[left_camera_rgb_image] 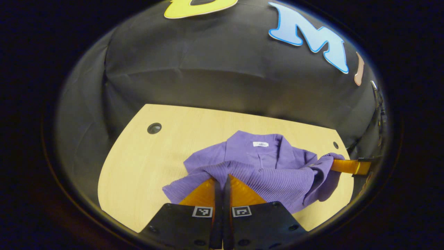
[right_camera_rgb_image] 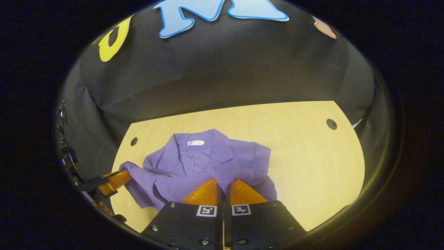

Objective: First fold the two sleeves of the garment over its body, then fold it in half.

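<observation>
A purple ribbed garment (left_camera_rgb_image: 263, 166) lies crumpled on the pale wooden table (left_camera_rgb_image: 145, 163), collar and white neck tag (left_camera_rgb_image: 260, 144) toward the booth wall. In the left gripper view my left gripper (left_camera_rgb_image: 222, 177) is shut on a ribbed edge of the fabric, lifted a little off the table. Farther right, the right gripper's orange finger (left_camera_rgb_image: 347, 166) holds another bunch of cloth that hangs down. In the right gripper view my right gripper (right_camera_rgb_image: 223, 183) is shut on ribbed fabric of the garment (right_camera_rgb_image: 208, 156). At the left there, the left gripper (right_camera_rgb_image: 114, 181) pinches a purple corner.
The table has round cable holes near its back corners (left_camera_rgb_image: 154, 128) (right_camera_rgb_image: 331, 124). Bare wood (right_camera_rgb_image: 312, 163) spreads to the right of the garment in the right gripper view. The black booth cloth (left_camera_rgb_image: 222, 69) hangs right behind the table.
</observation>
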`<state>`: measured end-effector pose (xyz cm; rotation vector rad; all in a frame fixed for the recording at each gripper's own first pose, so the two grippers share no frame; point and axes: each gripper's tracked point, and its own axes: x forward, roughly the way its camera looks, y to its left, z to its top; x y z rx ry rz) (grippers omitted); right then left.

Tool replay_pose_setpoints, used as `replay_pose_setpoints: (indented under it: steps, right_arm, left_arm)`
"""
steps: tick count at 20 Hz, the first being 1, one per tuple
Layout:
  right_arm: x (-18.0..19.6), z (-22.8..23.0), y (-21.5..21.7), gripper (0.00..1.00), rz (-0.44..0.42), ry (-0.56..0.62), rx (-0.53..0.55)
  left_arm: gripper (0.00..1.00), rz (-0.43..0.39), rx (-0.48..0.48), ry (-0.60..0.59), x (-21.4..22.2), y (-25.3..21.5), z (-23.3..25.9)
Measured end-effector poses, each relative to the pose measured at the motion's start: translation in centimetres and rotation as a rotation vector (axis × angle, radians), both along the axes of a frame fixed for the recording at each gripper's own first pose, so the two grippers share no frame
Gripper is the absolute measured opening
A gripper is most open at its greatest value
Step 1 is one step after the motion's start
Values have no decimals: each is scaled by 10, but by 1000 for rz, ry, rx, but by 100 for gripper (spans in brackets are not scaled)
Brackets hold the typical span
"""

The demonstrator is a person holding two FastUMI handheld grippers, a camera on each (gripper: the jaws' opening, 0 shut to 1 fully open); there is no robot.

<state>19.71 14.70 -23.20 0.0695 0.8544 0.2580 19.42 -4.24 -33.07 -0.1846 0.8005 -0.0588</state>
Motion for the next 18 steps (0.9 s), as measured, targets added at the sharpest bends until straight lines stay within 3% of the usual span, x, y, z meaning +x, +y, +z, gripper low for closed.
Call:
replay_pose_setpoints:
  steps: [8,18]
  right_arm:
    - [46,-44,4,2,-65,79,13]
    - [67,-90,5,2,-96,157,11]
  left_arm:
    - [6,2,20,87,42,-4,-54]
    - [6,-50,84,147,57,-14,-102]
